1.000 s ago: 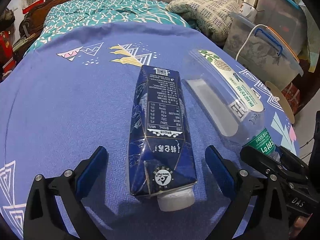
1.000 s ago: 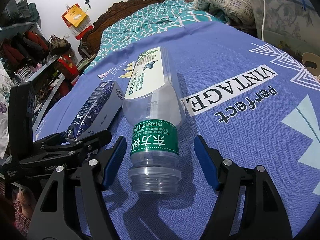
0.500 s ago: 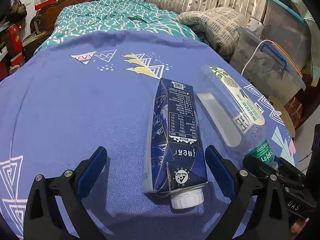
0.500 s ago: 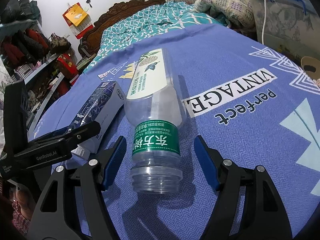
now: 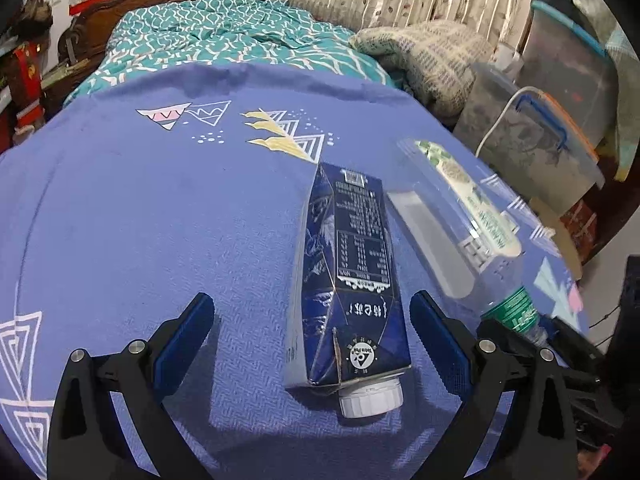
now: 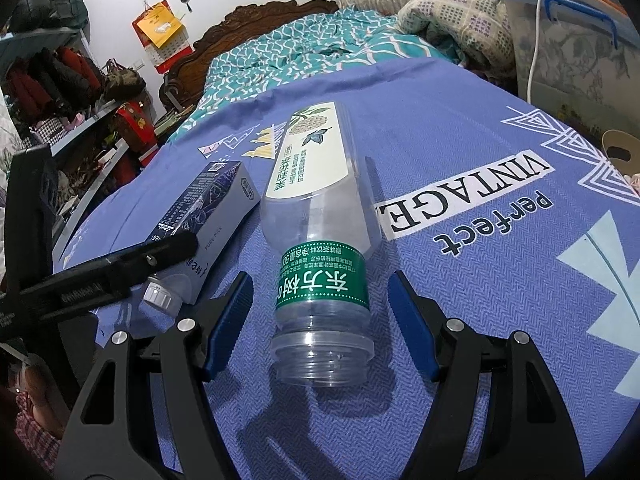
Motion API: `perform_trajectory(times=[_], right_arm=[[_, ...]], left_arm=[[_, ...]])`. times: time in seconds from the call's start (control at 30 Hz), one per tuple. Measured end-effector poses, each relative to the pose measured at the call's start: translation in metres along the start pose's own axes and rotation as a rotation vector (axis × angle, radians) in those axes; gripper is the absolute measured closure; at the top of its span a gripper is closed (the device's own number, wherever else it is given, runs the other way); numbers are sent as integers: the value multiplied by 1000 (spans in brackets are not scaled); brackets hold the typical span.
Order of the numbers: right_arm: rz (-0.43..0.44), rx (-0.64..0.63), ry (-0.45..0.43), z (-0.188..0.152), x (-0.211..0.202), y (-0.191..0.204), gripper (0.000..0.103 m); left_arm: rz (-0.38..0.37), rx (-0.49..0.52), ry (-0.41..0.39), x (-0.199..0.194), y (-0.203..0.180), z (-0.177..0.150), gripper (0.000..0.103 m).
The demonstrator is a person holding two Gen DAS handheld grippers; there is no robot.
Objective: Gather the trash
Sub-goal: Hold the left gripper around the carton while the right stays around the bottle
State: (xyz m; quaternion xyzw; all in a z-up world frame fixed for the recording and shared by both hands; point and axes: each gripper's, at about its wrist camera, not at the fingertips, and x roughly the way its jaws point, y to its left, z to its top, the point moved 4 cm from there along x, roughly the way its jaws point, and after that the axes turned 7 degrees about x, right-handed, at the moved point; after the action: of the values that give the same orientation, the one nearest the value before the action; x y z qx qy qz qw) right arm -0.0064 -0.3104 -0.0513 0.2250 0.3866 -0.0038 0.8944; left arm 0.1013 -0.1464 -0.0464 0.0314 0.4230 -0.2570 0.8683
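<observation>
We work over a bed covered by a blue printed sheet (image 5: 120, 220), in a cluttered bedroom.

Nearest us in the left wrist view, our left gripper (image 5: 312, 344) hovers low over the sheet with its jaws wide apart, the blue pads (image 5: 182, 342) on either side of the carton's cap end without touching it. The carton (image 5: 348, 276), dark blue with a white screw cap (image 5: 370, 398), lies flat on the sheet, cap toward us, closer to the right pad than the left. Just to its right lies the bottle (image 5: 460, 224), also on its side and close alongside the carton; we cannot tell whether the two touch.

In the right wrist view, our right gripper (image 6: 320, 324) has its jaws spread as well, straddling the open neck of the bottle (image 6: 322, 256), which is clear, capless, with a green band near the neck and a pale label further up. Neither pad (image 6: 412, 328) touches it. The carton (image 6: 208, 224) sits to the left, with one black finger of the left gripper crossing in front of it.

Further off, a teal patterned quilt (image 5: 224, 40) covers the head of the bed, a folded blanket (image 6: 452, 12) lies at right beside plastic storage boxes (image 5: 532, 148), and a carved wooden headboard (image 6: 272, 16) stands against the wall.
</observation>
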Motion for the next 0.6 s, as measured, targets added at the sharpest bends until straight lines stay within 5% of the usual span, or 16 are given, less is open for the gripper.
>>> perform_trajectory(times=[0.2,0.6], right_arm=[[2,5,0,1,1,-1,32],[-3,15,12,2,7,-5,34]], left_arm=[[-44,-54,-15,-1,11,2,9],[29,84,-8,7,-22,8,10]])
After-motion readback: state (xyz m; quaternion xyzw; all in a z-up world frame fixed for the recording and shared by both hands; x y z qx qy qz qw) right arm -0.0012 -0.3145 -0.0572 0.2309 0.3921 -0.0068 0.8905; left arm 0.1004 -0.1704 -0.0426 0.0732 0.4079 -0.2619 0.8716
